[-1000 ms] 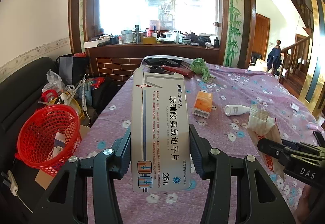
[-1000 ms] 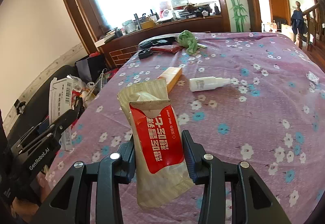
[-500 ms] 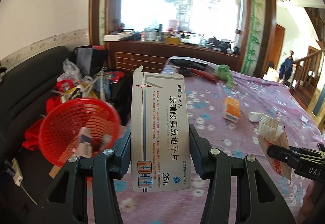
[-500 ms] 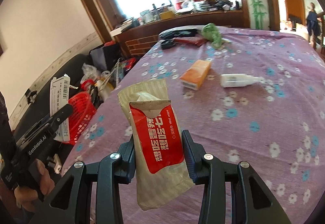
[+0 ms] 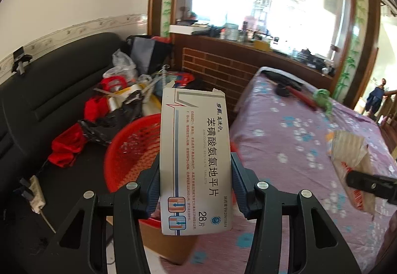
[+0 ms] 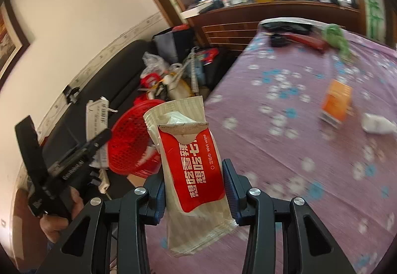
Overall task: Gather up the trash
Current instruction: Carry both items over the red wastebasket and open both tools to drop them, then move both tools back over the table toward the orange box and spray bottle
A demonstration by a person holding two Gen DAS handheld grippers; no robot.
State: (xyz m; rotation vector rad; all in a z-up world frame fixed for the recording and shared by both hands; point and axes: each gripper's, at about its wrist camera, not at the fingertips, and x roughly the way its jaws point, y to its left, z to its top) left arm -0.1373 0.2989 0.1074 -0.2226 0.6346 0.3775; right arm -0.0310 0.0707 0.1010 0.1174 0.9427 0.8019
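My left gripper [image 5: 196,184] is shut on a grey-white medicine box [image 5: 196,162], held upright in front of the red mesh basket [image 5: 134,150] beside the table. My right gripper [image 6: 193,189] is shut on a red and beige wet wipe packet [image 6: 193,162]. From the right wrist view the left gripper [image 6: 82,150] with its box [image 6: 96,115] hangs beside the basket [image 6: 134,140], a hand on its handle. In the left wrist view, the wipe packet [image 5: 352,164] and the right gripper's finger [image 5: 367,182] show at the right edge.
The table with a purple flowered cloth [image 6: 297,125] holds an orange box [image 6: 336,102], a white bottle [image 6: 377,125], a green rag [image 6: 337,38] and dark items at the far end. A black sofa [image 5: 49,100] piled with bags and clutter stands left of the basket.
Both grippers swung left from over the table toward the red basket, which now lies right behind the medicine box. Both grips stay the same.
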